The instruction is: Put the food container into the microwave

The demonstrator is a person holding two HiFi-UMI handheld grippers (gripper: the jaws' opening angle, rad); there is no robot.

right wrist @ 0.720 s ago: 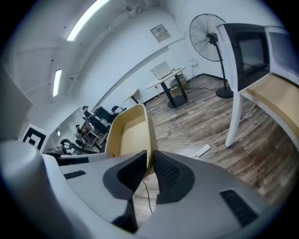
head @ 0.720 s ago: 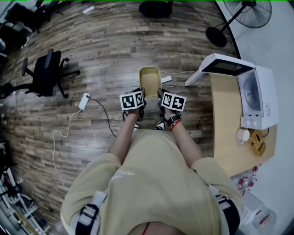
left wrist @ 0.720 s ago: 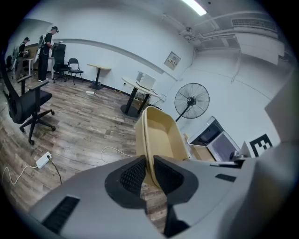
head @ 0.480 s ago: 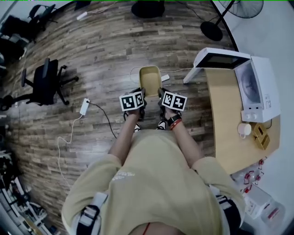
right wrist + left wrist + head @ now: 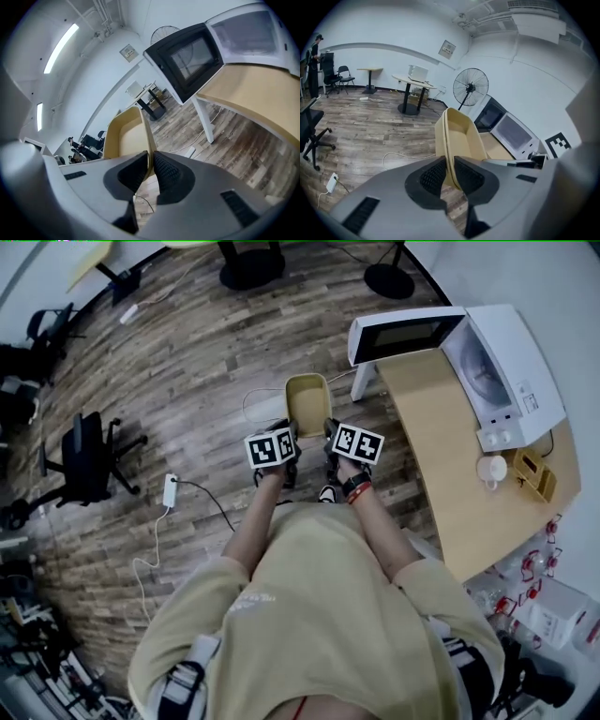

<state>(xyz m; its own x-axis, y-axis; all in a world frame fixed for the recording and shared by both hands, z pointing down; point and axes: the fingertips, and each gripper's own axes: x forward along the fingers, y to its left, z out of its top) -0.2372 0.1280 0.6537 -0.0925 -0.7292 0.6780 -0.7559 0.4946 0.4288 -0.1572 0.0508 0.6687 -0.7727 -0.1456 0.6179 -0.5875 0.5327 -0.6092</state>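
Microwave body partly beyond the picture's edge; distant person too small for detail.

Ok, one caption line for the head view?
Tan food container clamped at its side rims by the left gripper and right gripper, open-doored microwave on the table at right.

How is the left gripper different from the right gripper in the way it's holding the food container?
The left gripper clamps the food container's left wall; the right gripper clamps its right wall. The right gripper is nearer the open microwave and the table; the left gripper is farther from them. Both are shut on the container, holding it above the floor.
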